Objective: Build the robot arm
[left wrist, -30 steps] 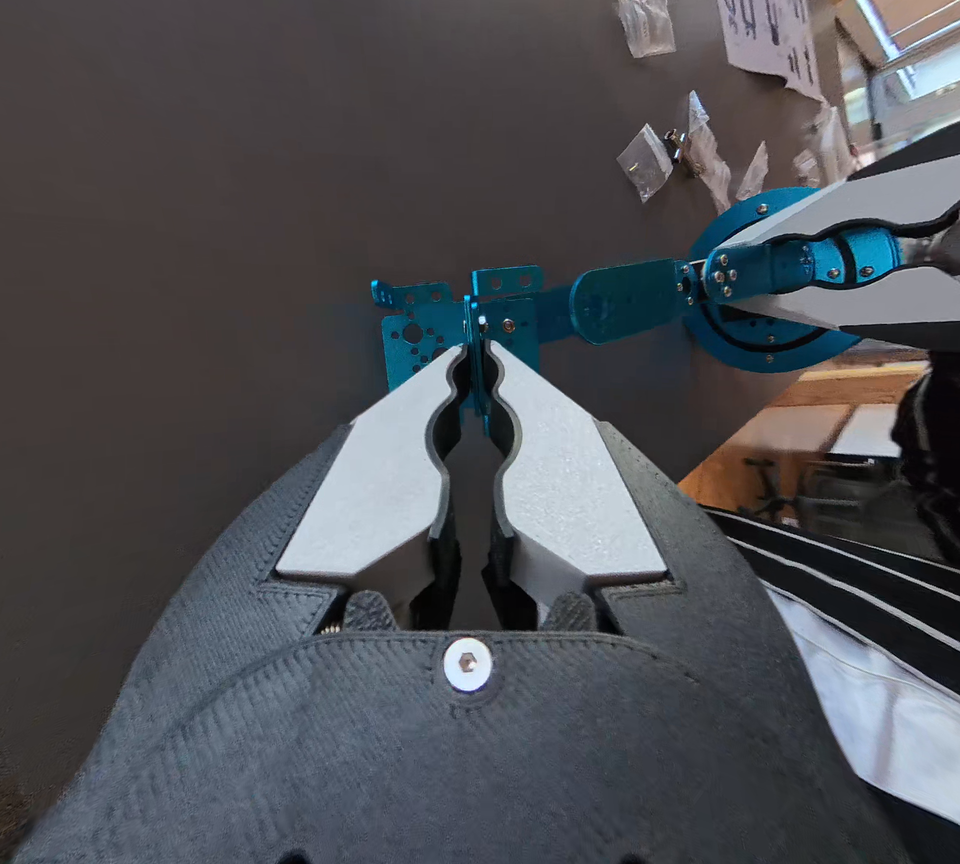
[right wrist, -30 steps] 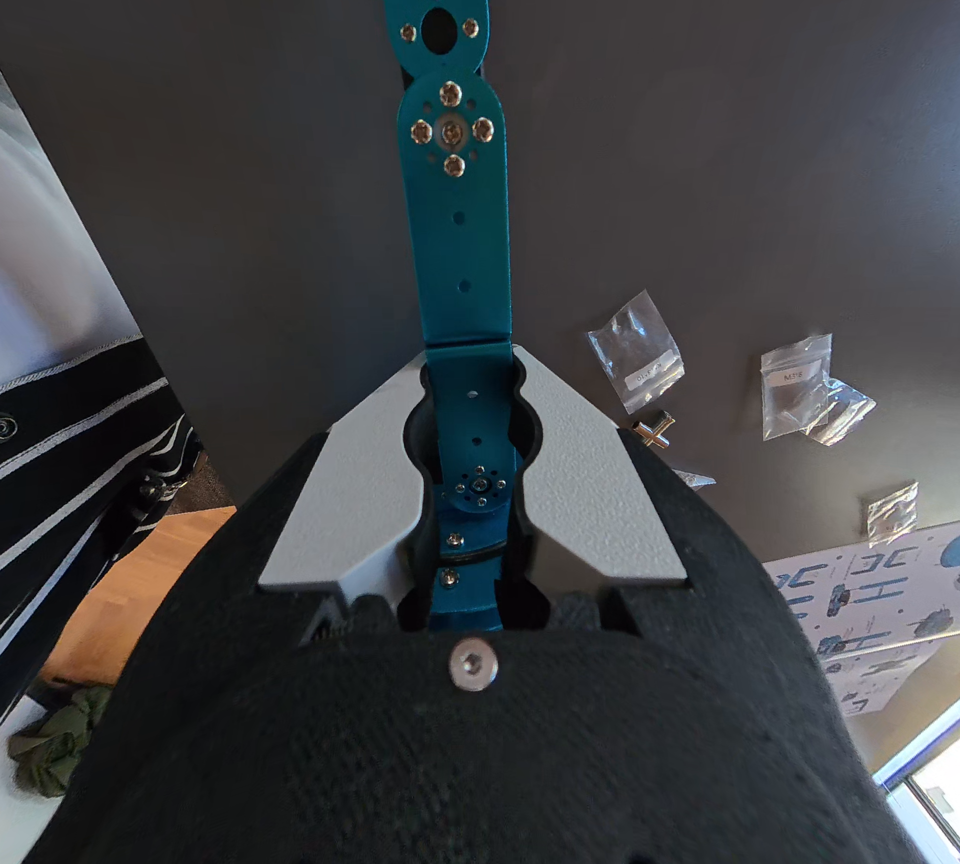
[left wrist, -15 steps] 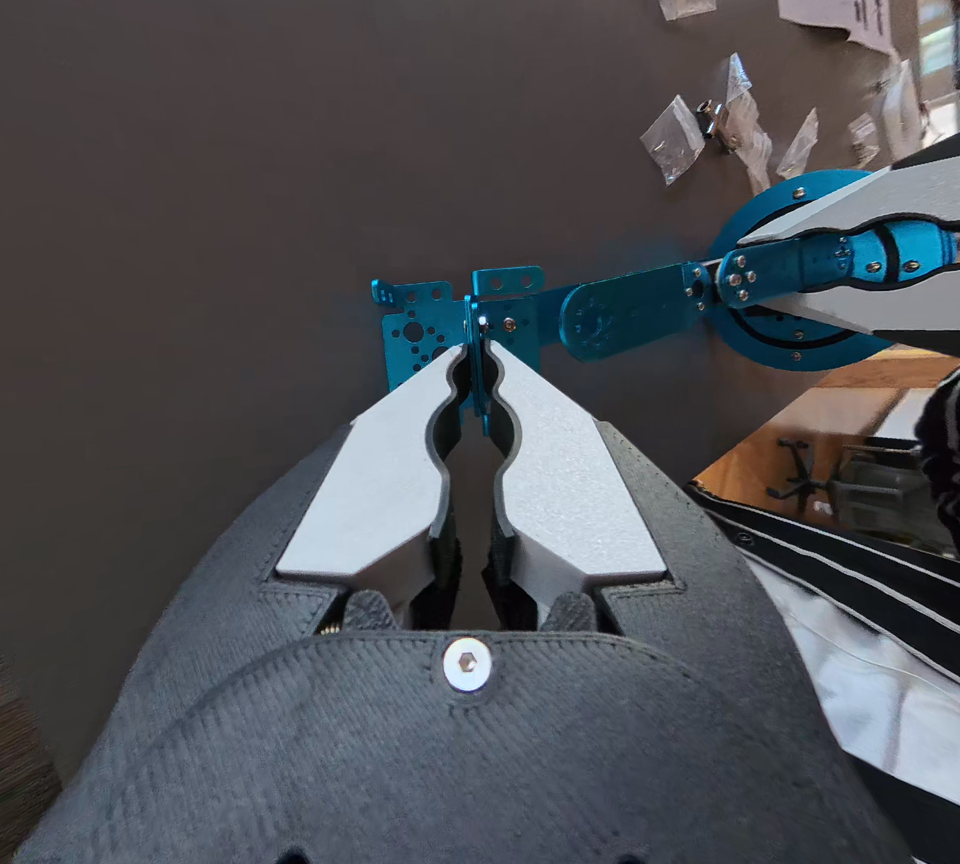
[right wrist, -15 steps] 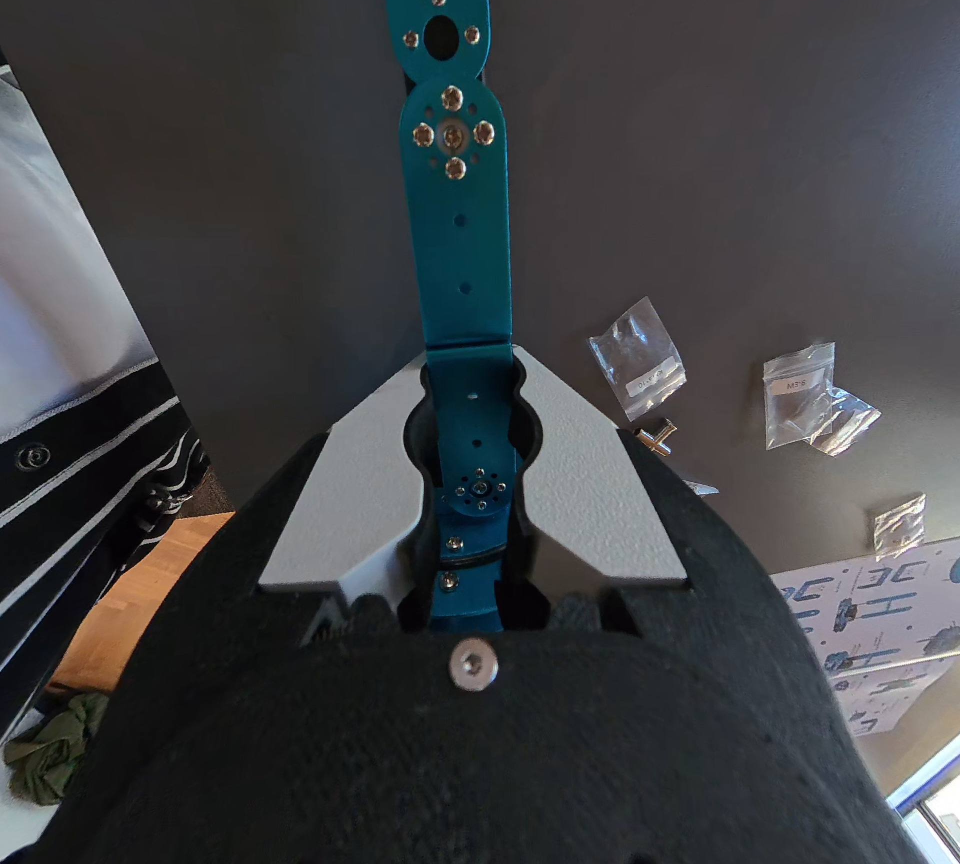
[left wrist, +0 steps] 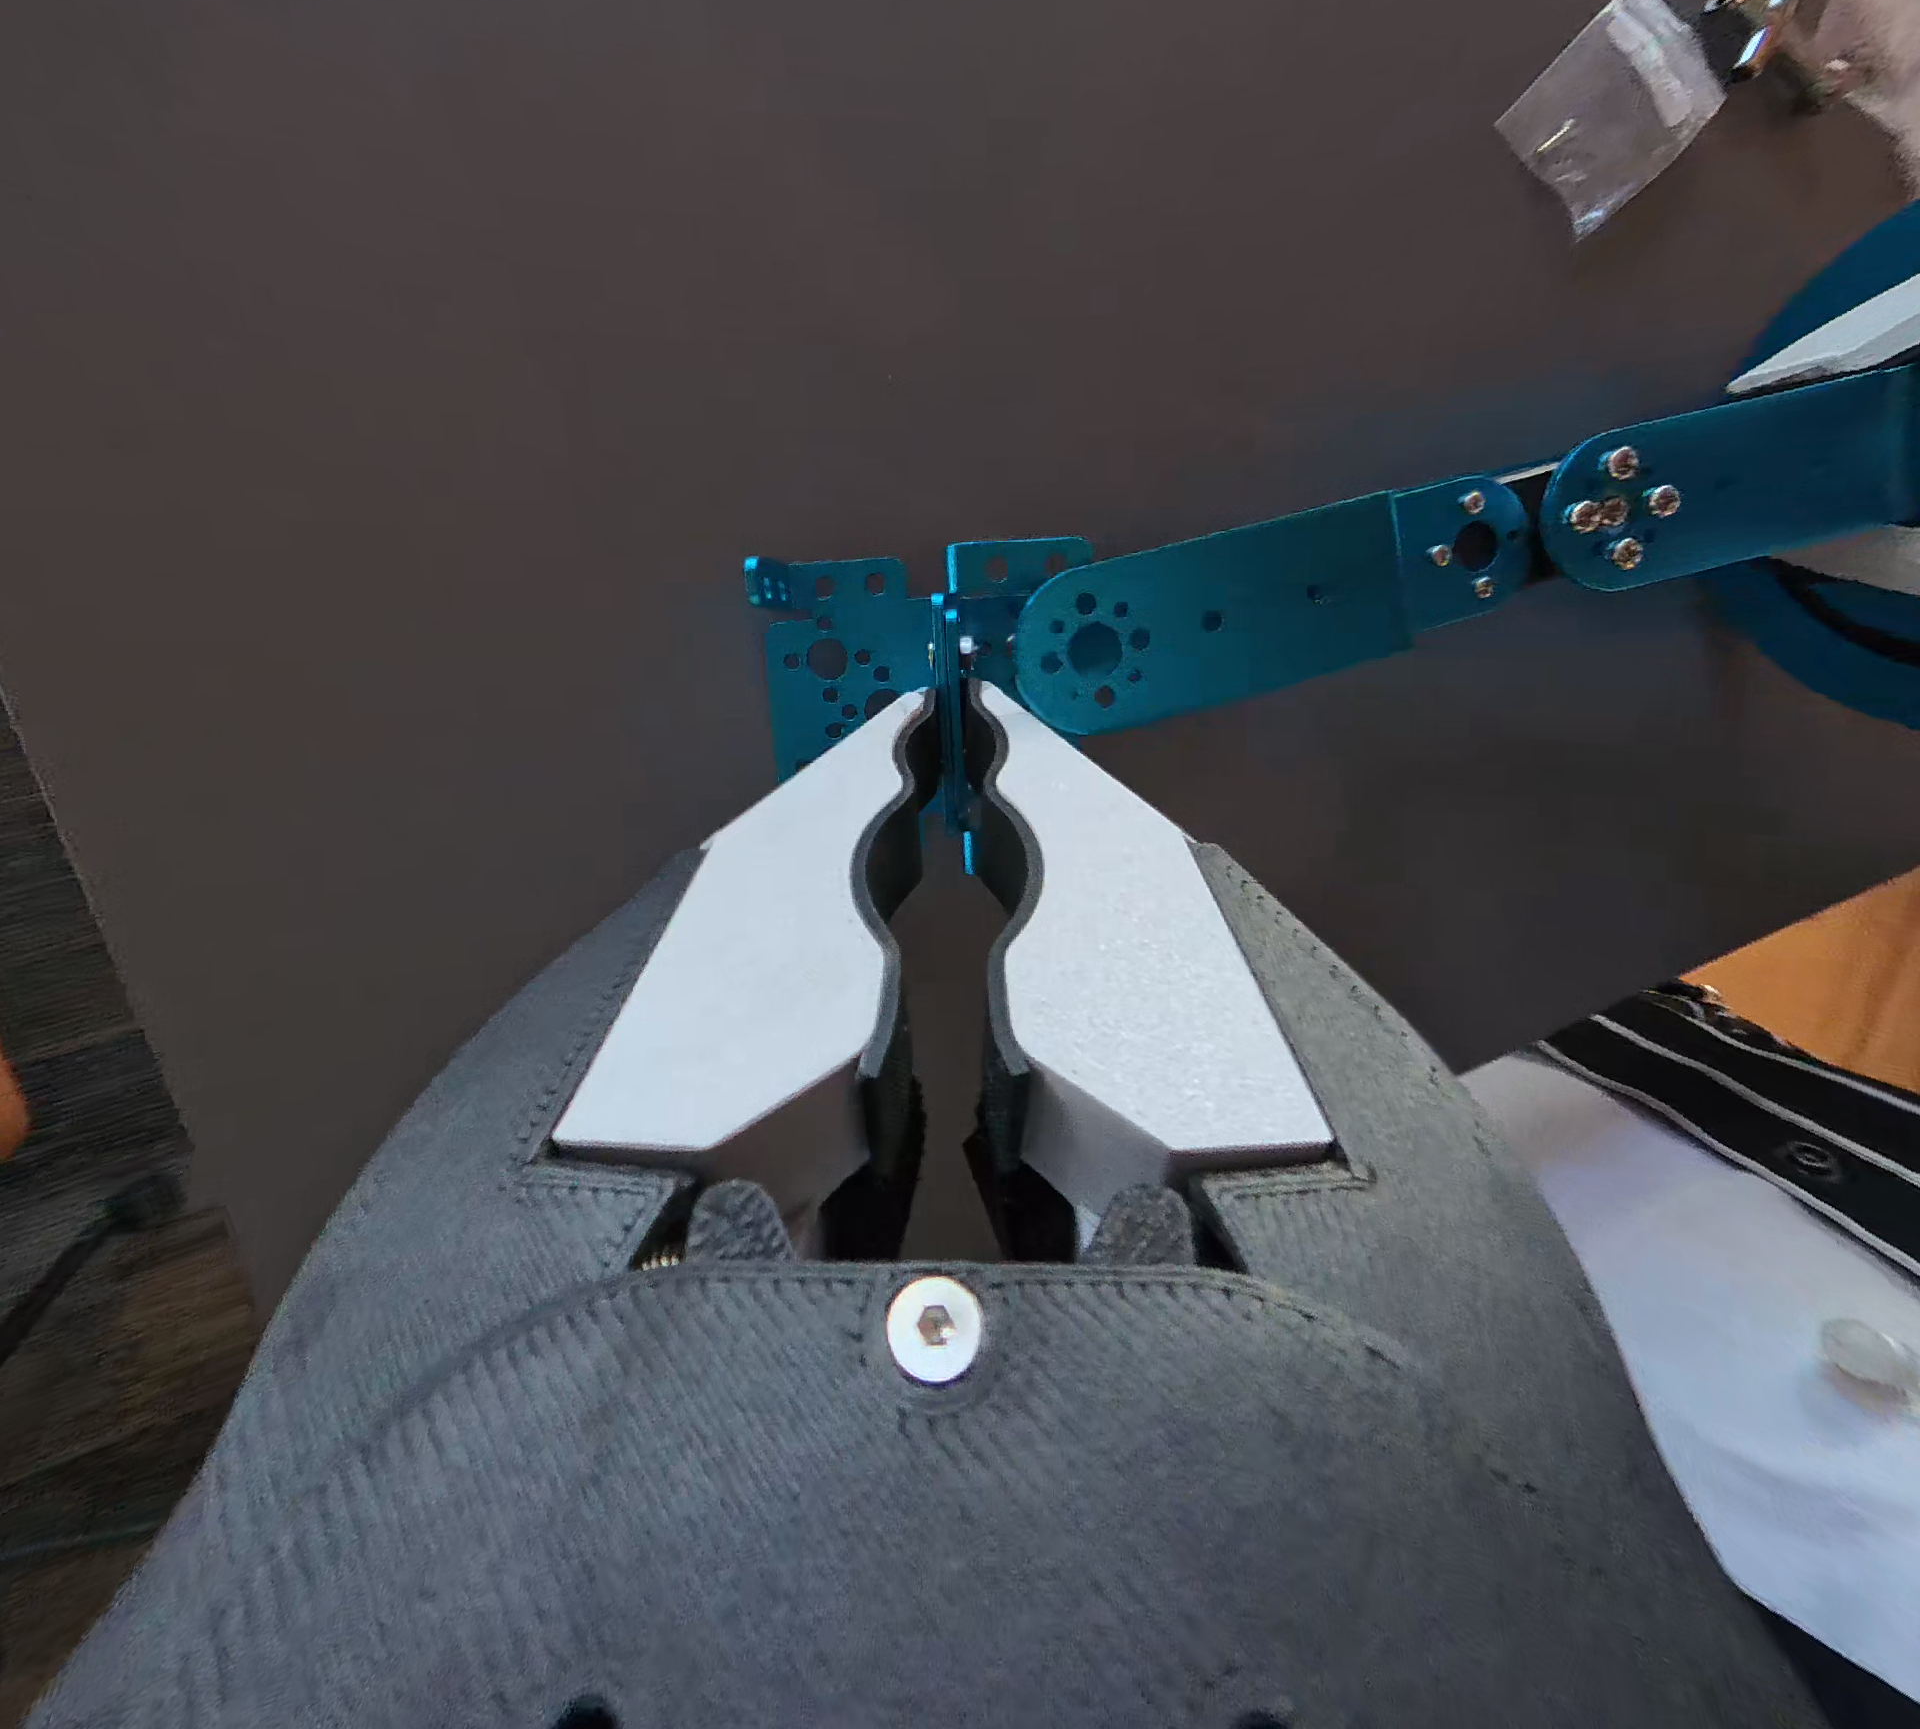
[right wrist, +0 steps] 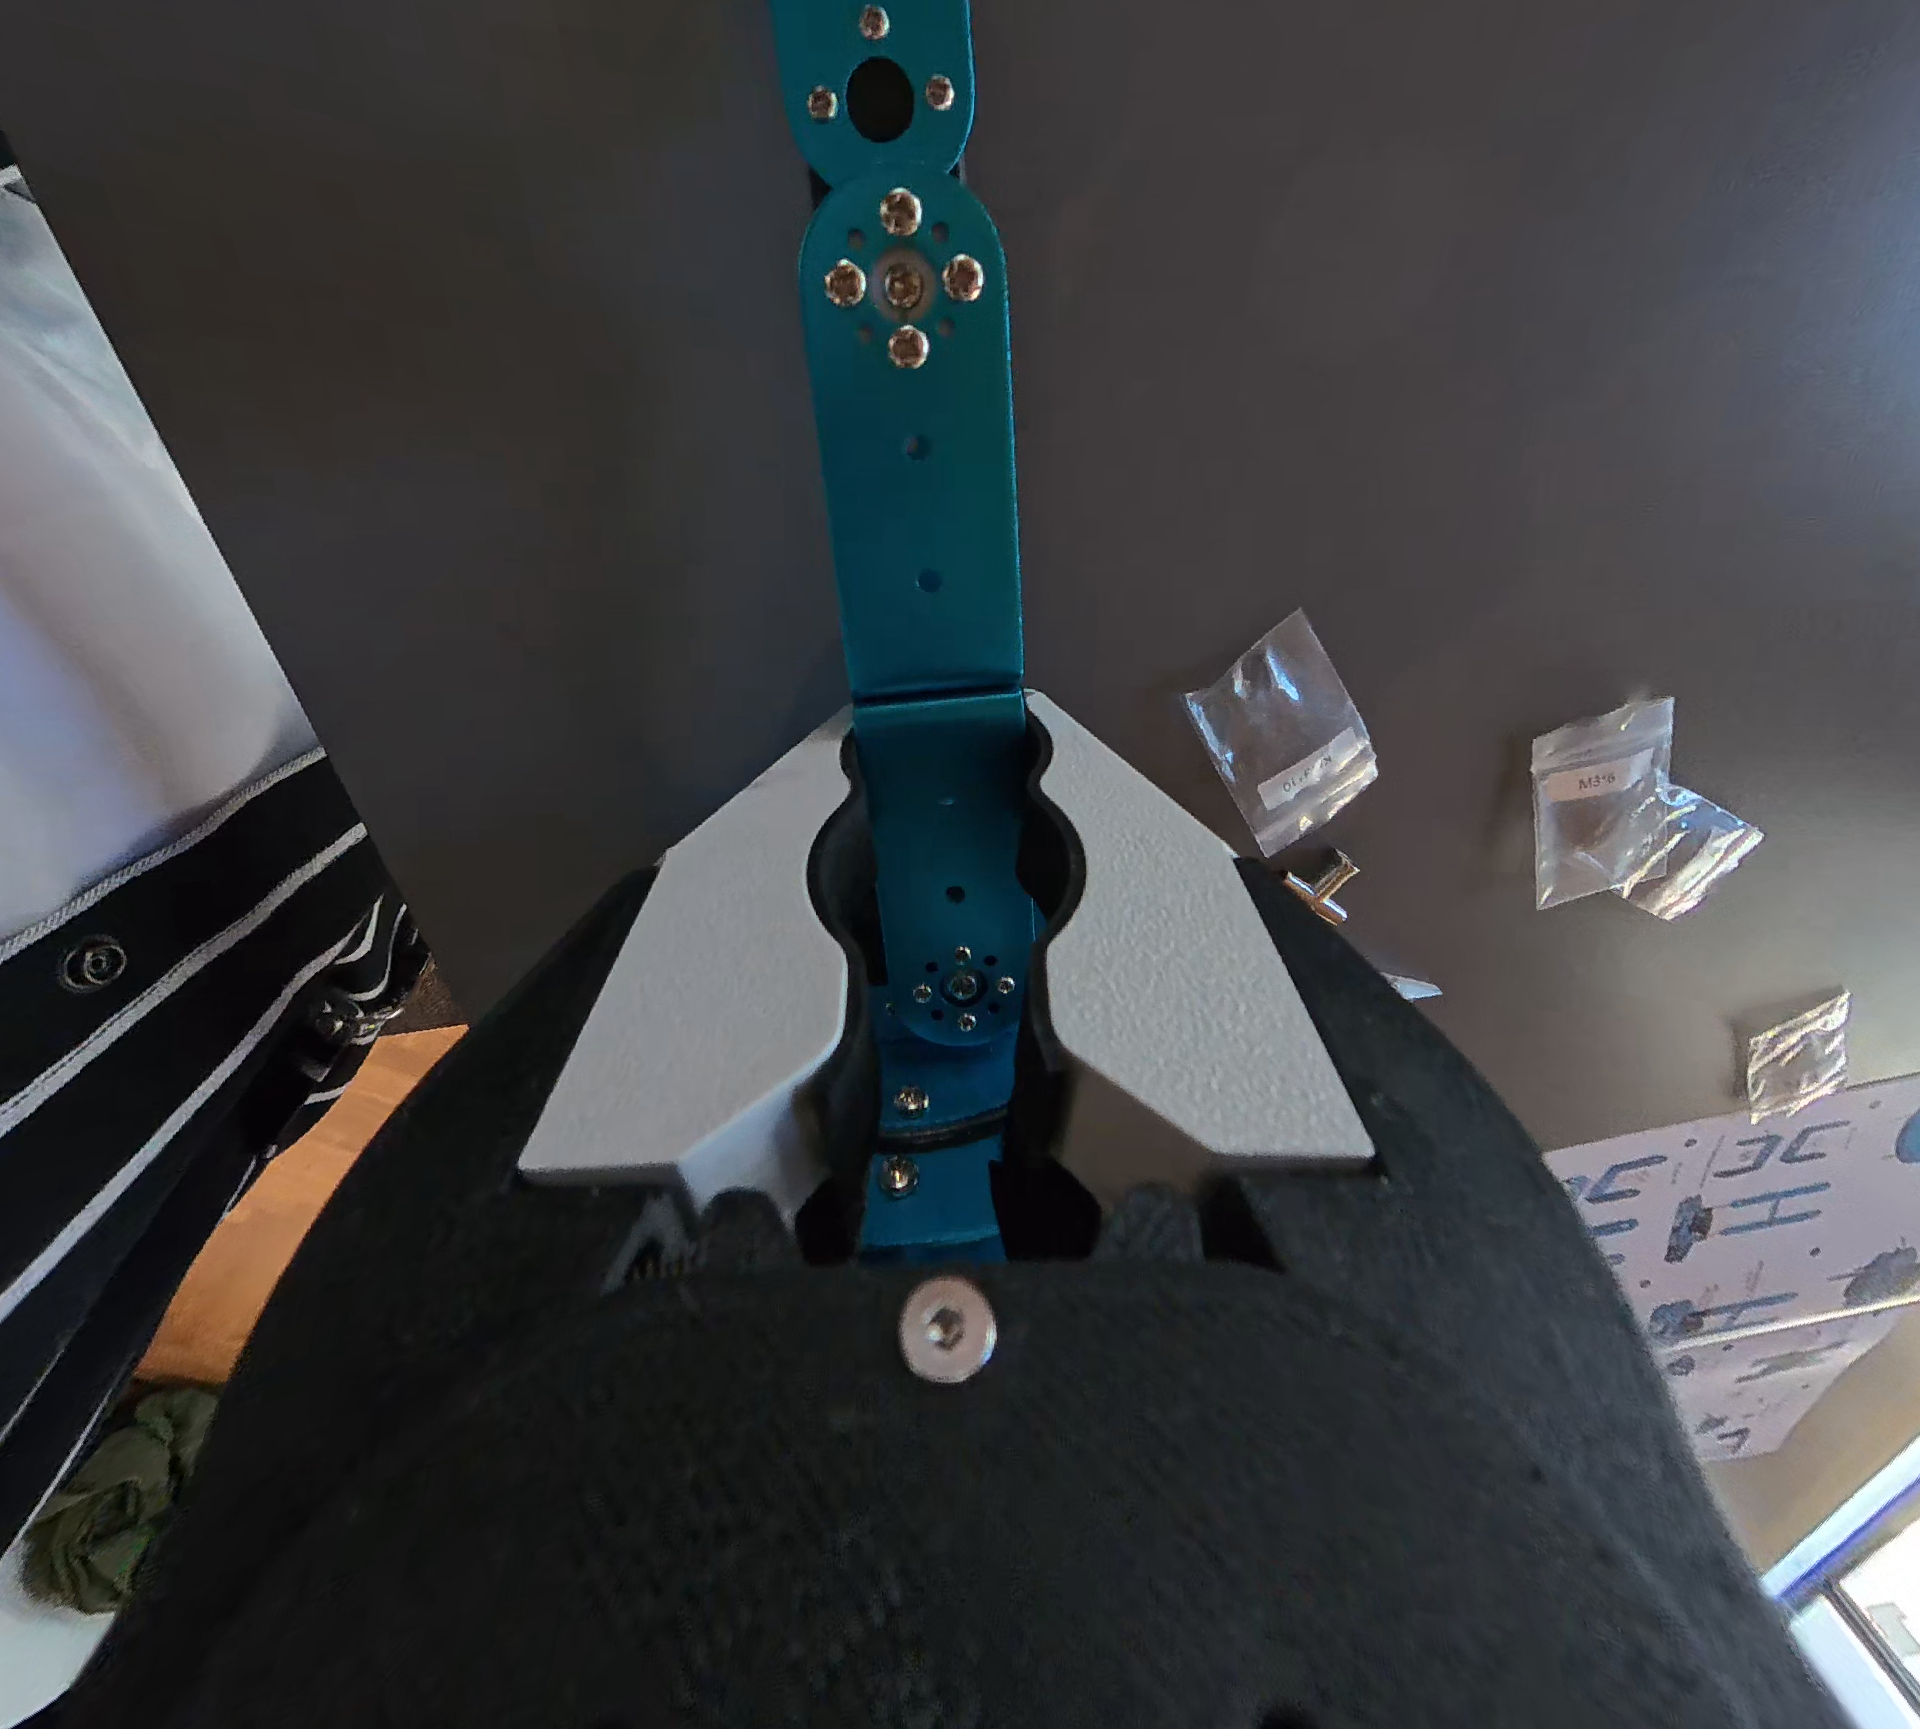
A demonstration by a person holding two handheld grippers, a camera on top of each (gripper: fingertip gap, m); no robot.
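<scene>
A blue metal arm assembly of bolted brackets (left wrist: 1226, 630) hangs over a dark grey table (left wrist: 520, 225). My left gripper (left wrist: 951, 708) is shut on the thin edge of the perforated blue bracket (left wrist: 842, 661) at the assembly's far end. My right gripper (right wrist: 940, 723) is shut on the other end of the same blue arm (right wrist: 920, 453), whose long link runs straight away from its fingers. In the left wrist view a white finger of the right gripper (left wrist: 1839, 344) shows at the right edge, in front of a blue round base (left wrist: 1829, 651).
Several small clear plastic bags of hardware lie on the table (right wrist: 1283, 744) (right wrist: 1621, 806) (left wrist: 1605, 90). A small metal tool (right wrist: 1320, 879) lies beside them. A printed paper sheet (right wrist: 1766, 1253) lies at the table's edge. A person's striped and white clothing (left wrist: 1714, 1264) is close by. Some 15 cm of space lies between my two pairs of fingers.
The left wrist view has shifted: the blue arm now reaches farther across it and the bags and paper have slid up and right. Both grippers keep their hold.
</scene>
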